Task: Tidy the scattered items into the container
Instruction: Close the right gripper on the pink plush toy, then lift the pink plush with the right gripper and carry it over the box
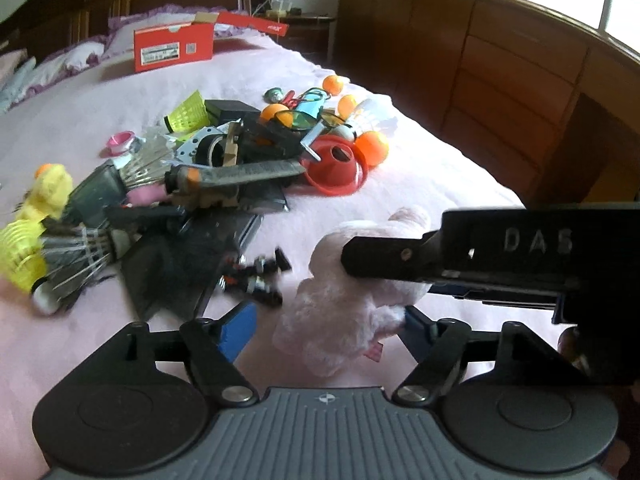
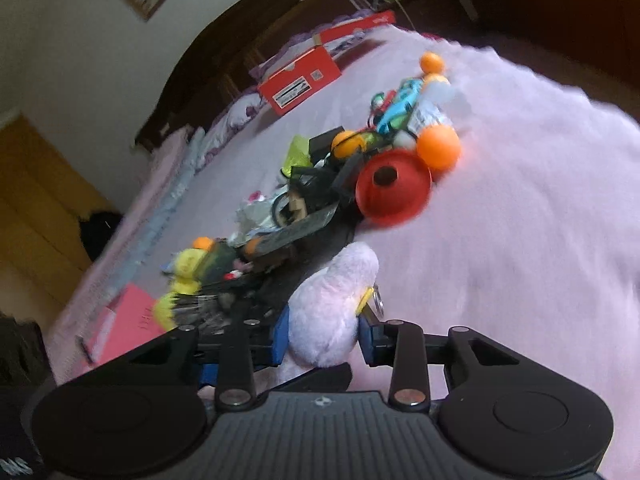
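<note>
A pale pink plush toy [image 1: 344, 312] lies on the pink bedspread [image 1: 420, 184] in front of the pile. In the right wrist view my right gripper [image 2: 324, 336] is shut on the plush toy [image 2: 332, 312], both blue pads pressing into it. From the right in the left wrist view, one of its black fingers [image 1: 384, 258] lies over the toy. My left gripper [image 1: 326, 330] stands open around the same toy, its left pad clear of the fur. The red shoebox [image 1: 172, 46] sits open far up the bed, also seen as the red shoebox [image 2: 300, 80].
A pile of scattered items covers the bed's middle: orange balls [image 1: 370, 148], a red cone [image 1: 336, 162], yellow and feather shuttlecocks [image 1: 188, 114], a yellow plush duck [image 1: 48, 192], black parts. A pink book [image 2: 128, 320] lies at left. A wooden dresser [image 1: 500, 64] stands beyond the bed's right edge.
</note>
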Motion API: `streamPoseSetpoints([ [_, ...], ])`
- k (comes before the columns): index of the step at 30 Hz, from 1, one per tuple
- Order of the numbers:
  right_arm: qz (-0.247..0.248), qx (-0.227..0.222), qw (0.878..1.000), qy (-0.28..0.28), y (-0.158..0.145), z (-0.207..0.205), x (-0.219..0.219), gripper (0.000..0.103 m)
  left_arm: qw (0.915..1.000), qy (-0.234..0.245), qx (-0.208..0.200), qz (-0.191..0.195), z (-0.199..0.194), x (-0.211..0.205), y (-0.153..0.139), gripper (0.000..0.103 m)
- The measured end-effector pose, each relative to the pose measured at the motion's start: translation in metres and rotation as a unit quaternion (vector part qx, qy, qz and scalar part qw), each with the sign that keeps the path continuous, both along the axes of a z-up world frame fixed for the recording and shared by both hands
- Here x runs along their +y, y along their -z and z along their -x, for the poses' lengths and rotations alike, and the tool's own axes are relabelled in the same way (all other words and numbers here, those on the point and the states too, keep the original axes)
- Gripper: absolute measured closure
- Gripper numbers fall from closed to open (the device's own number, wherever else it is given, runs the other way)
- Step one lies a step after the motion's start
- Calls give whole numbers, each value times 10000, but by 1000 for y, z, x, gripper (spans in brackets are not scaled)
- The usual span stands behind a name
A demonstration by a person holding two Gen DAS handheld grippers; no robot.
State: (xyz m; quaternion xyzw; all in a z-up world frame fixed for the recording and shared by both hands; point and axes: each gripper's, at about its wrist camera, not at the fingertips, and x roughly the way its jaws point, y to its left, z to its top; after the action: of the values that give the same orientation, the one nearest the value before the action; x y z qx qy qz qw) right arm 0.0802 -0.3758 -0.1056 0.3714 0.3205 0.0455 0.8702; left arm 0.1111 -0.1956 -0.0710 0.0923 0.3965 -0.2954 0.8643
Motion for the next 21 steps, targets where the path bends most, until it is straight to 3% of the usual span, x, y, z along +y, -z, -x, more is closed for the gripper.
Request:
streamPoseSetpoints([
  [4, -514, 75, 9985, 152, 7, 25, 2, 66, 10000, 8, 58, -28, 18, 11, -2, 24],
  [10, -674, 175, 9973, 233, 14, 42, 13, 66, 9999, 13, 138, -49, 36, 23, -7, 24],
  [21, -336, 153, 9993, 58, 0, 49, 43, 66, 9990, -332, 259, 172, 45, 65, -21, 21],
])
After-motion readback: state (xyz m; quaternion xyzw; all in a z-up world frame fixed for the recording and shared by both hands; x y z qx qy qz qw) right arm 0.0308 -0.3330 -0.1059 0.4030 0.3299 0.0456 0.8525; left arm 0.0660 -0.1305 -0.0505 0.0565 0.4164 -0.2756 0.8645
